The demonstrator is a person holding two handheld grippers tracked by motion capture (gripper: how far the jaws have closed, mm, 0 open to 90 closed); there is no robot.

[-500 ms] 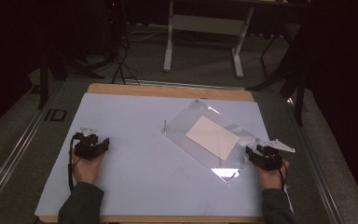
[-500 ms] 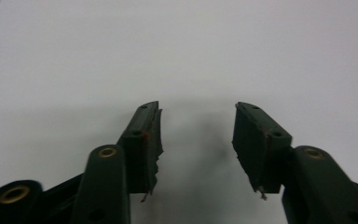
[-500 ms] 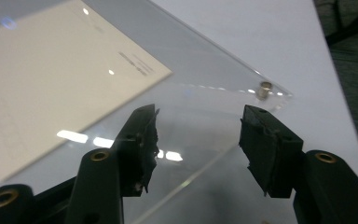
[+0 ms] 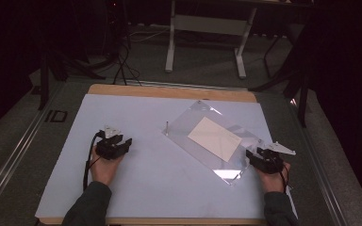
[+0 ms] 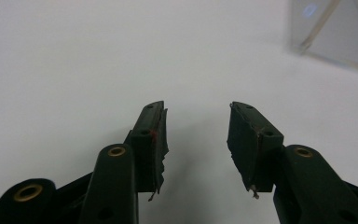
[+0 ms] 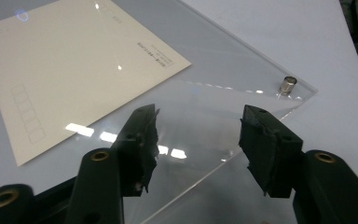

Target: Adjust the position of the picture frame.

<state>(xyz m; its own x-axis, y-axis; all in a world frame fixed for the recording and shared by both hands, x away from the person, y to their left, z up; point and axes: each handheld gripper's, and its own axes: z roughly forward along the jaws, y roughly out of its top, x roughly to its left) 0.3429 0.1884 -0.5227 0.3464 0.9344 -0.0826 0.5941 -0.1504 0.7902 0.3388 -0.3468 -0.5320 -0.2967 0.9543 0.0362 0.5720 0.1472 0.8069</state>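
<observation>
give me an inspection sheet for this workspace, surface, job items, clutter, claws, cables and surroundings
Surface: white sheet over a wooden tabletop; wood shows at the far edge.
Job's things: clear acrylic panel lying at an angle on the sheet, with small metal standoffs at its corners; a cream card printed with small text and boxes lies at the panel.
Clutter: nothing seen.
Claws: left claw open over bare sheet, holding nothing; right claw open over the panel's corner, holding nothing.
Cables: black cable trails from the left claw along the hand; more cables on the floor beyond the table.
Surroundings: dark room, grey floor, white table frame legs behind.
</observation>
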